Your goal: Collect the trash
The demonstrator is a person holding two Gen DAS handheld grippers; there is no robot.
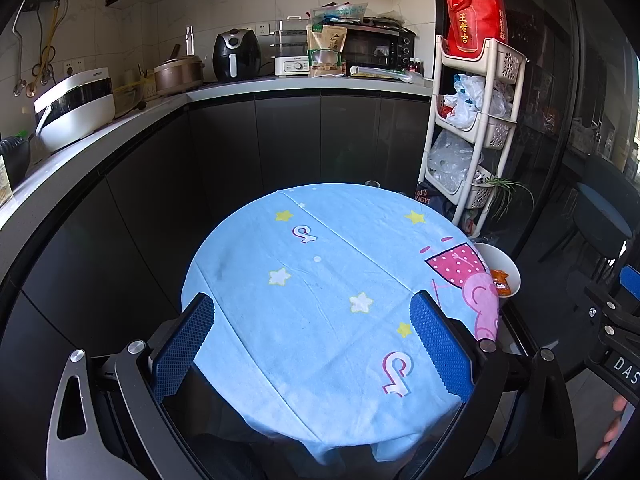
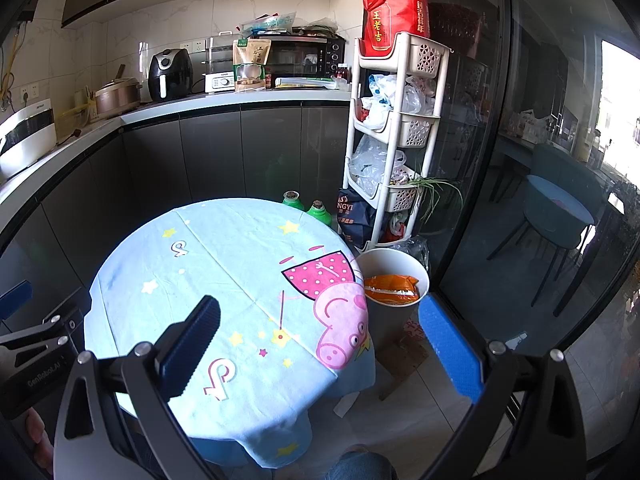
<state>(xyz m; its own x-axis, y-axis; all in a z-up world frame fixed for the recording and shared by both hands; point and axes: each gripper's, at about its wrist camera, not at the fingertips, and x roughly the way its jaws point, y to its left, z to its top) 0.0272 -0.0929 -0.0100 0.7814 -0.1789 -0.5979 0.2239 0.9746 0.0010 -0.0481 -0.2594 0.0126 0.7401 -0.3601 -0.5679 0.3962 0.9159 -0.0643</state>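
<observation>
Two green bottle tops show behind the round table only in our right wrist view; the left view hides them beyond the table's far edge. That same right view lets us see deep into the white round plastic bin standing on the floor just beside the table, while the left view catches only a sliver of its rim.

We hold the left gripper released, its blue dimpled pads spread wide over the light blue cartoon-print tablecloth, grasping nothing. Our right gripper is likewise spread open and empty, one pad over the cloth and the other over the floor beside the bin.

The cloth is soft, creased along fold lines, printed with stars and a pink pig, and drapes over the table's edge. Inside the bin lies the trash, a crinkled orange snack wrapper, glossy and folded.

The cream plastic tiered rack with perforated baskets holds crumpled clear and white plastic bags, and a red gift bag sits on top.
</observation>
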